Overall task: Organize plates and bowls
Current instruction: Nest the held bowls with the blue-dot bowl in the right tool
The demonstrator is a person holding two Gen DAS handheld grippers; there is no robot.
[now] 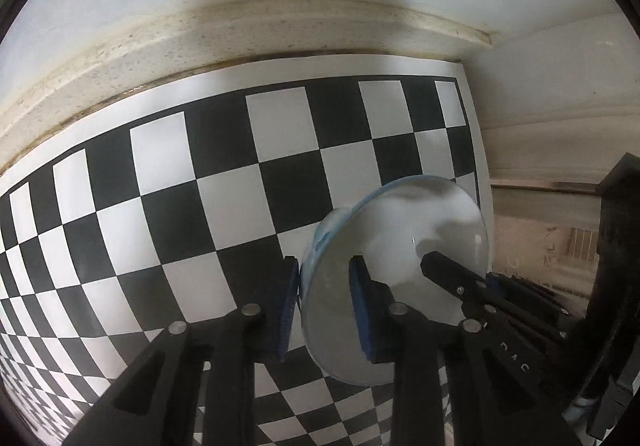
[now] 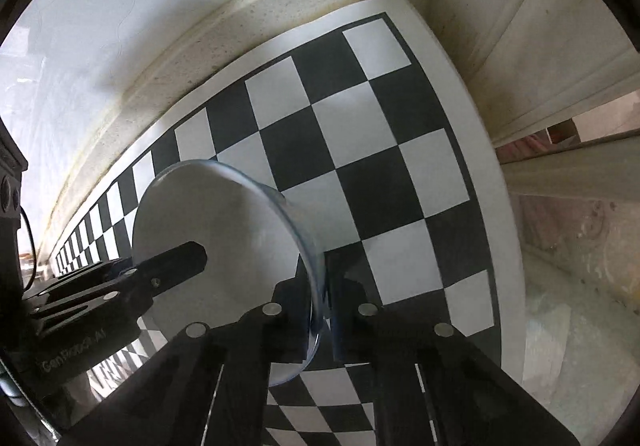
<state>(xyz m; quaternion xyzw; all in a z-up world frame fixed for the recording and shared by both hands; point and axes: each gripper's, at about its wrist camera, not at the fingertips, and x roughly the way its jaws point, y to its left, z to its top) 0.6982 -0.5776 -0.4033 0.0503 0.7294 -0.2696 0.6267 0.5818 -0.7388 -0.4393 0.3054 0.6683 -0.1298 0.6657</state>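
A pale bowl with a blue rim (image 1: 404,246) is held on edge above the checkerboard mat (image 1: 224,182). My left gripper (image 1: 326,286) is shut on its rim, one blue pad outside and one inside. My right gripper (image 2: 320,302) is shut on the opposite side of the same bowl (image 2: 224,214), which shows its white inside in the right wrist view. Each gripper's finger reaches into the other view, over the bowl's inside.
A speckled cream counter ledge (image 1: 280,34) and a white wall run behind the mat. The mat's right edge (image 2: 488,150) ends at a cream wall panel. A dark object (image 1: 616,230) stands at the far right.
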